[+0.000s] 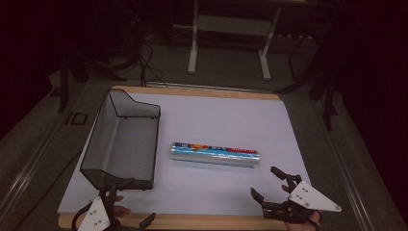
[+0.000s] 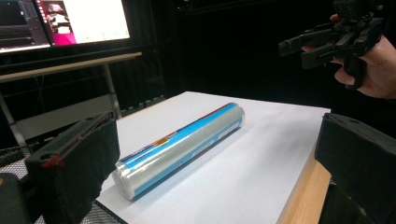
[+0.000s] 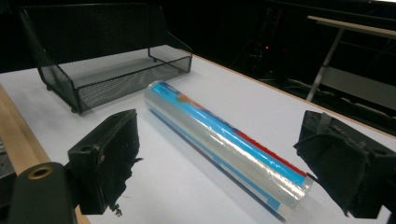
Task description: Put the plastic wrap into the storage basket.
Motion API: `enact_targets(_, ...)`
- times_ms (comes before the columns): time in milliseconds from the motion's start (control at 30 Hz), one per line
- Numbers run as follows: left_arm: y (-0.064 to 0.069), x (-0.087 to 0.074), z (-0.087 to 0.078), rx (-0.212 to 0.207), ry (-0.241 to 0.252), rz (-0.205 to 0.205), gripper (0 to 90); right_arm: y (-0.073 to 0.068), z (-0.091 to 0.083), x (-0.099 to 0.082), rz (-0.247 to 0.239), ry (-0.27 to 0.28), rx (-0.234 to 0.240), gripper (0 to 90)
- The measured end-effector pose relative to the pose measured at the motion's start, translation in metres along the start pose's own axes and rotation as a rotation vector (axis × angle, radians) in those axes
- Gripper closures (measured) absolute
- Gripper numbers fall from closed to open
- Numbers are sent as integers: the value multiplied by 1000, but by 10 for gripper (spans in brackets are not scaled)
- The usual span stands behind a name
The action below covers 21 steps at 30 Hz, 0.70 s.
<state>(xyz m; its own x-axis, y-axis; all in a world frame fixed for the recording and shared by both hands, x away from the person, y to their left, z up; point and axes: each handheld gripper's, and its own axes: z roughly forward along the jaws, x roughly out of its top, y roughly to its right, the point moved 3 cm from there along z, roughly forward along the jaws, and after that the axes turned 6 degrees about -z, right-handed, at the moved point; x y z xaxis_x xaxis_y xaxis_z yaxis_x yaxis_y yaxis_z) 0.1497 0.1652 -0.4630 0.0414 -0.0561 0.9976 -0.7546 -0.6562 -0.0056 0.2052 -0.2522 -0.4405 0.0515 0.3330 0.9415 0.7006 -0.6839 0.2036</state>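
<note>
The right gripper (image 1: 267,184) hangs with its jaws spread wide and nothing between them over the table's near right edge, and the left gripper (image 1: 129,202), likewise wide open and empty, sits at the near left edge just by the black mesh basket (image 1: 122,139). Open white table (image 1: 231,115) runs between them, with only the basket's near end crowding the left side. The roll (image 1: 215,154), a clear-wrapped cylinder with blue and red print, lies flat mid-table, just right of the basket and apart from both grippers.
</note>
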Motion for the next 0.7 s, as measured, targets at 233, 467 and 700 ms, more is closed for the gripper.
enact_targets(233, 0, 0, 0, 2, -3, 6, 8, -1, -1, 1, 7, 2, -6, 119)
enact_targets(467, 1, -1, 1, -1, -9, 11, 8, -5, 4, 1, -19, -39, 22, 114)
enact_targets(700, 1, -5, 3, 8, -31, 48, 8, -5, 9, 4, -11, -34, 68, 119)
